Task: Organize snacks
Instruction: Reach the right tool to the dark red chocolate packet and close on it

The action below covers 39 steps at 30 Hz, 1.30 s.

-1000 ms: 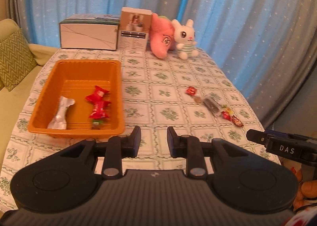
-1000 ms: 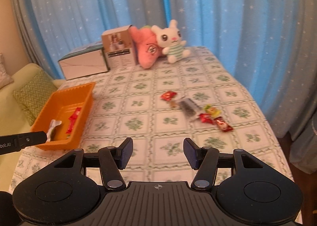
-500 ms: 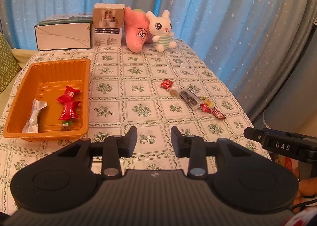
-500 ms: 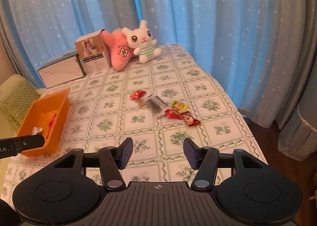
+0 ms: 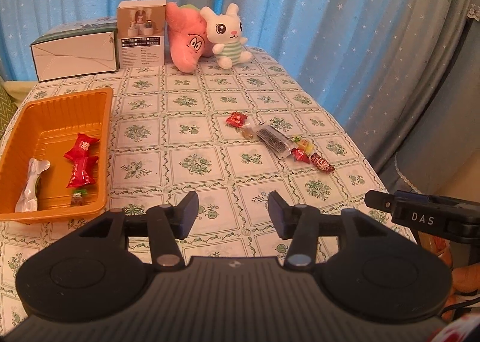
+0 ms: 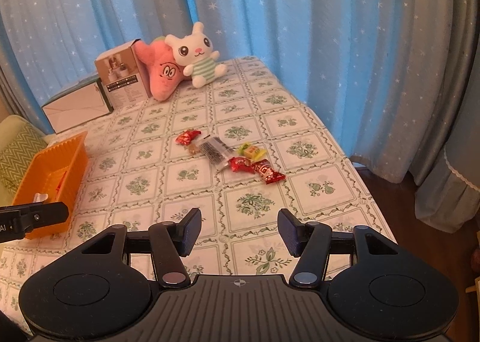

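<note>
Left wrist view: left gripper [image 5: 233, 214] jaws wide apart, nothing held. Loose snacks [image 5: 279, 142] lie in a row mid-table; three wrappers already in orange tray [image 5: 106, 144]. Judged light, crinkly, slippery; pinch a twisted end.
Right wrist view: right gripper [image 6: 239, 232] jaws wide, nothing held. Tray contents mostly hidden by its wall; small brown sweet [image 6: 193, 149] hard to identify

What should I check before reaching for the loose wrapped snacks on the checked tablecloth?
1. Left gripper open and empty: ok.
2. Right gripper open and empty: ok.
3. Orange plastic tray has room: ok, only a red wrapped snack and a white wrapped snack inside.
4. Loose snack cluster unobstructed: ok.
5. Pieces separated enough for single picks: not ok, several touch or overlap.
6. Grippers apart from each other: ok.
</note>
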Tool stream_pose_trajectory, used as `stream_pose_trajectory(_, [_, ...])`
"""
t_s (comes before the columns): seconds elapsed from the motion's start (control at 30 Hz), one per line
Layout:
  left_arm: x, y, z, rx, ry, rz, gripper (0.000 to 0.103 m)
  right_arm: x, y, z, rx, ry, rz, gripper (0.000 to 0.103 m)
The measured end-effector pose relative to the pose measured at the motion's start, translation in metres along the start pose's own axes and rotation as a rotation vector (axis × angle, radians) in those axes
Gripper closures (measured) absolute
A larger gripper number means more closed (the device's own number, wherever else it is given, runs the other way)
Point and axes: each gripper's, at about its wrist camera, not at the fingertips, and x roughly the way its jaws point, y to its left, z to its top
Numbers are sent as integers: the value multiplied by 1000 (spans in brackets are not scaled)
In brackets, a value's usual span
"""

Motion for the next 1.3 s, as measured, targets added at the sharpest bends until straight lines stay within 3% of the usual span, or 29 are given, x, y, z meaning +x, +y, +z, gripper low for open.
stream_pose_trajectory(0.53, [63,-27,15,82,15,-14,56,43,-39,15,24,8,-17,46])
stream_pose_trajectory(1.0, [134,-42,32,192,31,-67,57,127,-51,42,-154,27,49,47])
stream_pose_trajectory(1.3, [168,-41,34,238,69,-107,58,172,-44,42,-261,55,84,62])
